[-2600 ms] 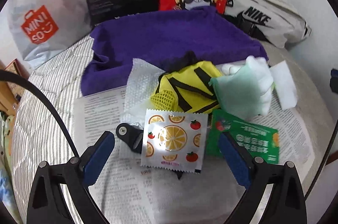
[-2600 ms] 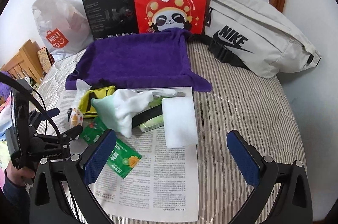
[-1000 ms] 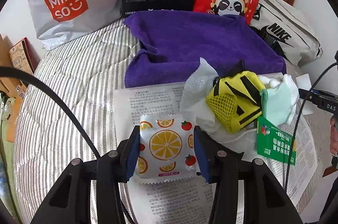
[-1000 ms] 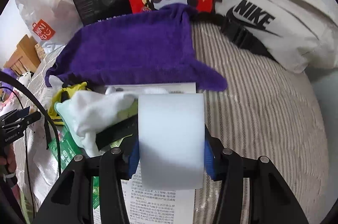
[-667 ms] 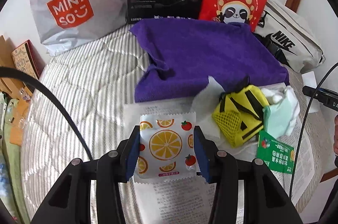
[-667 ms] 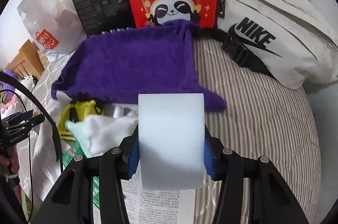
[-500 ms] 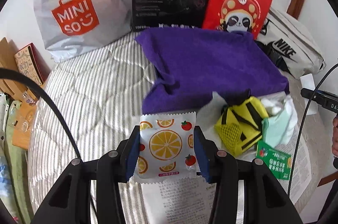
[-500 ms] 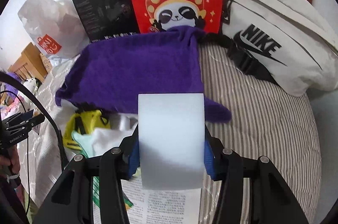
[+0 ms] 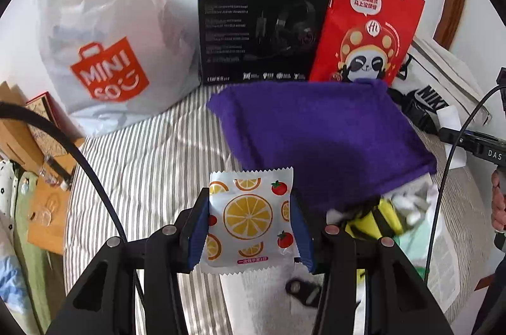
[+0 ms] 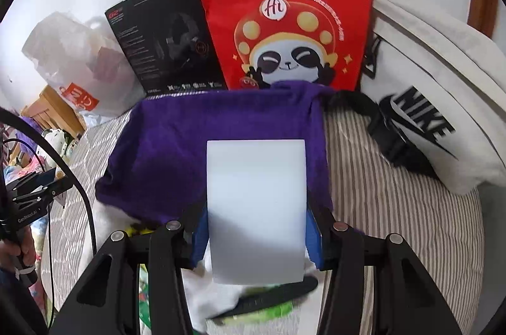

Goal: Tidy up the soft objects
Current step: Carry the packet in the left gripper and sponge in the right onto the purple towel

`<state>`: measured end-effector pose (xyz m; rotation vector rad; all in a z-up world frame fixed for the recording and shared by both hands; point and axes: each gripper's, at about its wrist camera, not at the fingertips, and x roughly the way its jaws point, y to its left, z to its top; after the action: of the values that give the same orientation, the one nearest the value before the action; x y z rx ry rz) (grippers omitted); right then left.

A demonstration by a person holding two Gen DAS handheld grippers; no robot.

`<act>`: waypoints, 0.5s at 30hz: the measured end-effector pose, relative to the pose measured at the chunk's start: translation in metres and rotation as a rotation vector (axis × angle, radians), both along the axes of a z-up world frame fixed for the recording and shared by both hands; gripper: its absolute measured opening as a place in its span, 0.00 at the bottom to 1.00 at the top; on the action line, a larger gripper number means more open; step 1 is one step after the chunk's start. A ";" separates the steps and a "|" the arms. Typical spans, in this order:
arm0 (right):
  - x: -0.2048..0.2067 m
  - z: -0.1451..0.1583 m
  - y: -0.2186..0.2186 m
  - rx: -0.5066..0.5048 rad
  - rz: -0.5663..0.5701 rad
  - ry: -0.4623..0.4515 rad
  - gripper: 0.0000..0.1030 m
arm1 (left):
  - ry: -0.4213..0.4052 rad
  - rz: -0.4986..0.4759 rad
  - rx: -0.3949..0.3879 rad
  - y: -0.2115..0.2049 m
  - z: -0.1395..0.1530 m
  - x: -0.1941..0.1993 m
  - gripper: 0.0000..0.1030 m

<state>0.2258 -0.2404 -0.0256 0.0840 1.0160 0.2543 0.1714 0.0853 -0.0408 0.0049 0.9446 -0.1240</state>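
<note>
Left gripper (image 9: 249, 224) has its blue ribbed fingers (image 9: 198, 235) clamped on the side edges of a flat glossy sachet (image 9: 249, 218), white foil with orange-slice and tomato print and serrated top and bottom seams, held up off the bed just short of the purple towel (image 9: 316, 139). Right gripper (image 10: 256, 232) fingers (image 10: 313, 235) are clamped on a plain white rectangular foam block (image 10: 256, 208), matte and smooth with square edges, held over the towel's near edge. Towel is fuzzy terry, spread flat on the grey-striped quilted bed (image 9: 142, 170), far edge touching the red panda paper bag (image 10: 281, 9). Near the left gripper, a soft pile: yellow mesh pouch (image 9: 373, 221) with black straps, white crumpled fabric (image 9: 414, 202), on a printed newspaper sheet (image 9: 442, 259). Along the wall stand a translucent MINISO plastic bag (image 9: 104, 44), a rigid black HECATE box (image 9: 259, 22), and a white nylon Nike bag (image 10: 423, 101) with a black strap
</note>
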 end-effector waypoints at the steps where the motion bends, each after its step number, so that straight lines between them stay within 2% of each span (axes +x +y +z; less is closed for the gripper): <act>1: 0.004 0.000 0.001 -0.001 0.002 -0.001 0.48 | -0.002 -0.002 0.000 -0.001 0.002 0.006 0.44; 15: 0.056 -0.013 0.012 -0.011 0.006 0.019 0.48 | 0.014 -0.057 0.016 -0.018 0.009 0.070 0.44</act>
<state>0.2822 -0.2282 -0.0382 0.0730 1.0368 0.2540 0.2418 0.0669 -0.0319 0.0461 0.9597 -0.1696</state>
